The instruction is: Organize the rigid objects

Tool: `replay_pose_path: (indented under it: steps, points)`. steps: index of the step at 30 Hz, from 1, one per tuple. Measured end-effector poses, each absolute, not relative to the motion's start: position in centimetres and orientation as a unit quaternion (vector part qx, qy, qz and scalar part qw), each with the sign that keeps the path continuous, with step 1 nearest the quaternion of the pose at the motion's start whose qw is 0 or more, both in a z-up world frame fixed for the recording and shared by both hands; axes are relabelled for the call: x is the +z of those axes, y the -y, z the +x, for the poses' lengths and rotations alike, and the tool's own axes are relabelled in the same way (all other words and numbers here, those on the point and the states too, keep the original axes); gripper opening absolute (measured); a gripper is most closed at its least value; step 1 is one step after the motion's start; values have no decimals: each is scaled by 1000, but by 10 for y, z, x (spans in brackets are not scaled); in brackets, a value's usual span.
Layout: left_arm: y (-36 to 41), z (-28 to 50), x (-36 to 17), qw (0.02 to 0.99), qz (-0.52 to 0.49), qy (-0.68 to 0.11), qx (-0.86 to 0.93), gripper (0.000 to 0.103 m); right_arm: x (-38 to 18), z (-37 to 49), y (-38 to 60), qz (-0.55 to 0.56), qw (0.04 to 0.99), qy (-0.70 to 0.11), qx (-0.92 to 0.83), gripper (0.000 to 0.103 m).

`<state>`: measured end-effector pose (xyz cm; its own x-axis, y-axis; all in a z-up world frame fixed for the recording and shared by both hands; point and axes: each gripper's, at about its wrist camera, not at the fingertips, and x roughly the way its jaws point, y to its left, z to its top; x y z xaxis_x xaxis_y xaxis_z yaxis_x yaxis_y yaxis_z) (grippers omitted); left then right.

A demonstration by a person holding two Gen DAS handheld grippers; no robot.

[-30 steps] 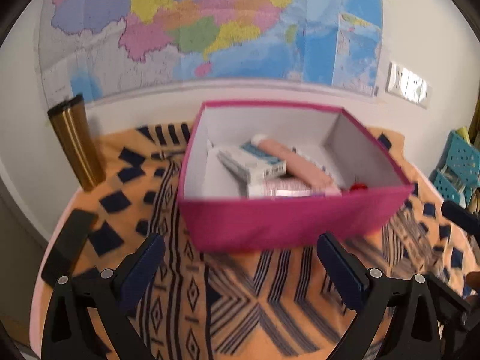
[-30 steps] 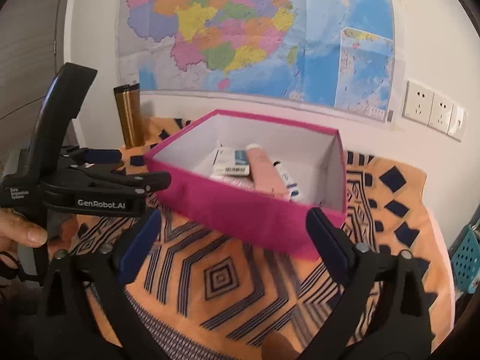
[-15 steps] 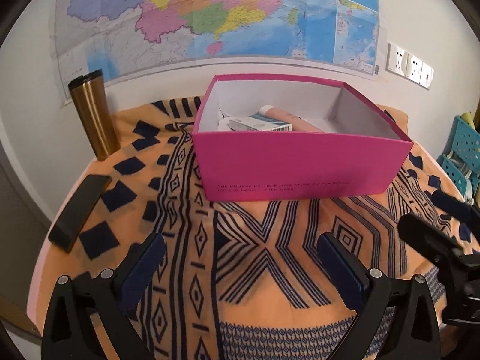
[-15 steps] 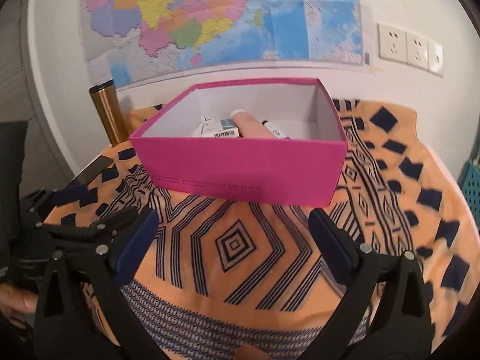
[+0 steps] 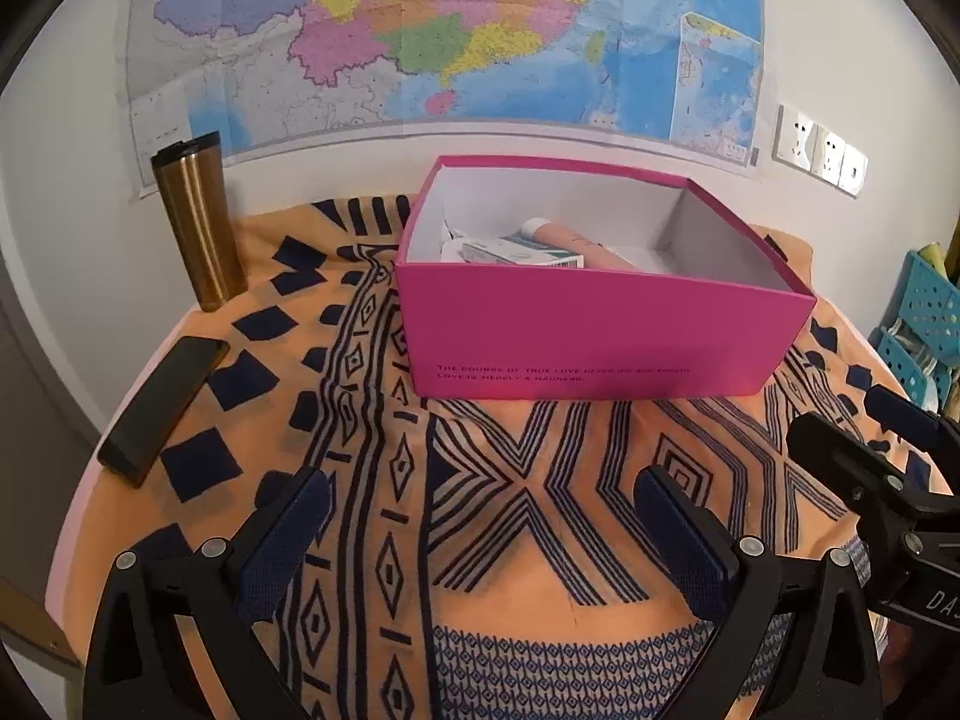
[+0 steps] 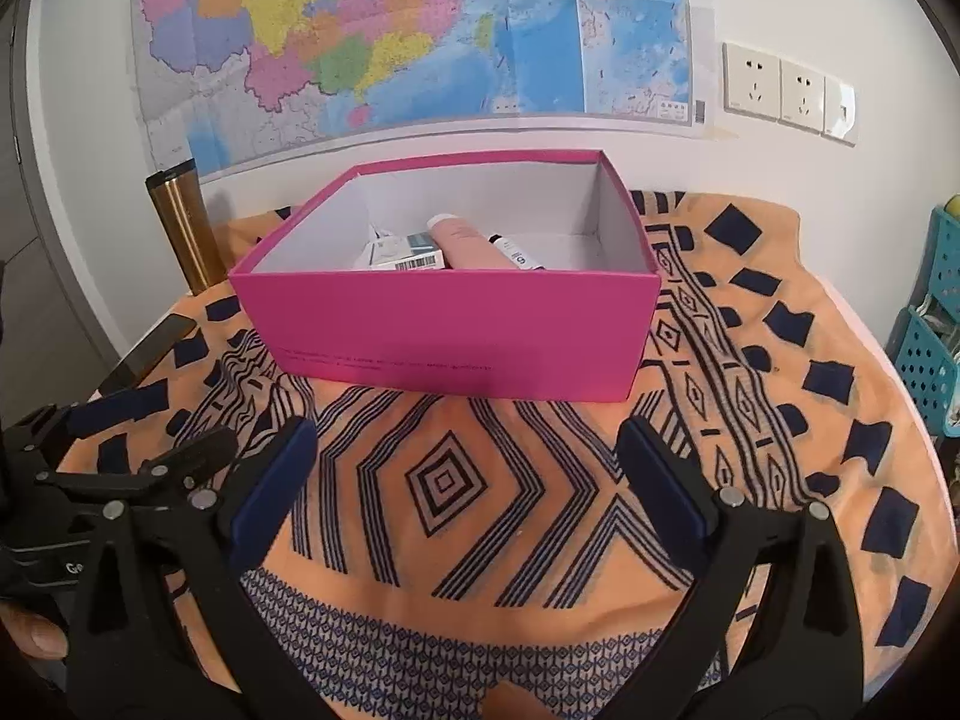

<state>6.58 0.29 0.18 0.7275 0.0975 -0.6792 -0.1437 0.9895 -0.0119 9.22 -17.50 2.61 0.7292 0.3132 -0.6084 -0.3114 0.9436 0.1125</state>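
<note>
A pink open box (image 5: 600, 330) (image 6: 444, 330) stands on the round table with the orange patterned cloth (image 5: 516, 480). Inside it lie a white and teal carton (image 5: 528, 251) (image 6: 408, 252), a pale pink tube (image 5: 576, 240) (image 6: 465, 243) and a small white tube with a black cap (image 6: 516, 252). My left gripper (image 5: 483, 531) is open and empty, held over the cloth in front of the box. My right gripper (image 6: 465, 480) is open and empty too, also in front of the box.
A gold tumbler (image 5: 198, 228) (image 6: 180, 228) stands at the back left by the wall. A black phone (image 5: 162, 402) lies at the table's left edge. Teal baskets (image 5: 918, 324) stand off the table to the right. A map hangs on the wall.
Both grippers have drawn back from the box and dropped lower; the box now looks farther away and less of its inside shows. Both stay open and empty.
</note>
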Motion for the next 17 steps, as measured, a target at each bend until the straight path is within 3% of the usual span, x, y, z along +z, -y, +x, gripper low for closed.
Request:
replay_pose_path:
  steps: [17]
  points:
    - [-2, 65, 1, 927, -27, -368, 65, 103, 29, 92, 173, -5, 930, -331, 162, 100]
